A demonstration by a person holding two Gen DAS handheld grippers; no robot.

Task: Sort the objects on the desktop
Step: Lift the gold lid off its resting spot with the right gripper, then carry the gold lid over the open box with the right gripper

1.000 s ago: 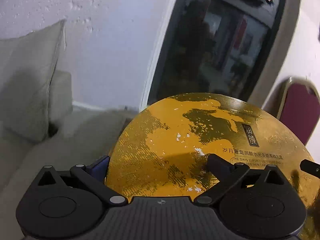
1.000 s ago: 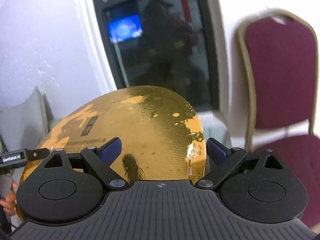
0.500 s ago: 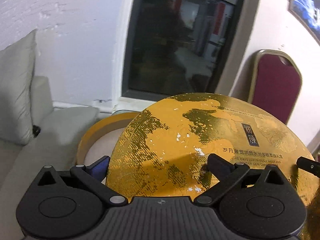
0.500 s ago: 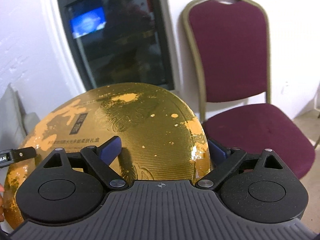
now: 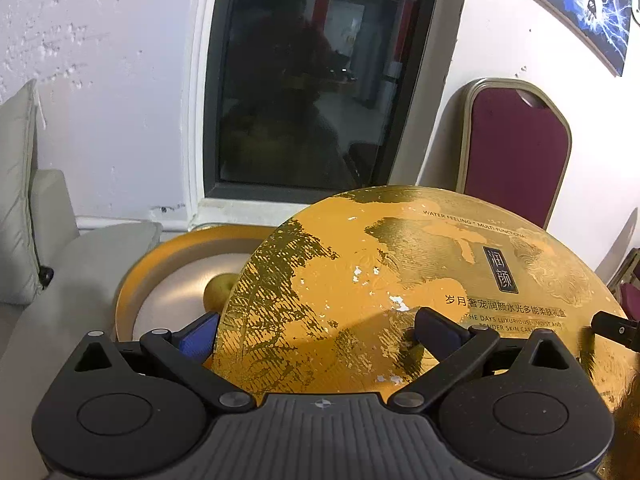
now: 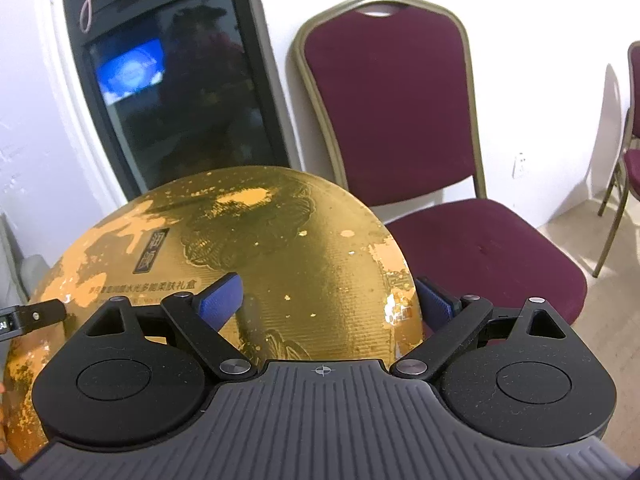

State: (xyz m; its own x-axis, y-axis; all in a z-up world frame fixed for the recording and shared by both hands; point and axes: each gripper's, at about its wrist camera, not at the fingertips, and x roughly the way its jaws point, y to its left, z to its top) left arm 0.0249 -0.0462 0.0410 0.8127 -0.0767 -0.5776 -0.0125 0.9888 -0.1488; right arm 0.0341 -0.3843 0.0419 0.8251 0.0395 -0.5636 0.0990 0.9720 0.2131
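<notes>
Gold foil, worn and flaking, covers the big round lid [image 5: 400, 280] held up in the air between the two tongs. Its face is finely ribbed, with darker olive-gold patches shaped a bit like a map against bright orange-gold, and small white chips where the coating has come off. A dark label with two characters sits near the upper right in the left wrist view, with a line of Chinese print and small English lettering under it; an embossed cloud pattern curls beside the label.

The left gripper [image 5: 316, 334] clamps the lid's near edge, one blue pad below the rim and the other finger pressed on top. The right gripper [image 6: 328, 300] pinches the opposite edge the same way, one blue pad on the lid's face and one outside the rim [image 6: 280, 248].

Just behind and below the lid lies the open round box base [image 5: 160, 260], gold-walled with a pale silvery inside, and a yellowish round fruit [image 5: 220, 292] rests in it. The base sits on a grey sofa [image 5: 80, 264] with a cushion [image 5: 16, 200]. Beyond are a white wall, a dark window [image 5: 312, 88], and a maroon chair [image 6: 420, 140].
</notes>
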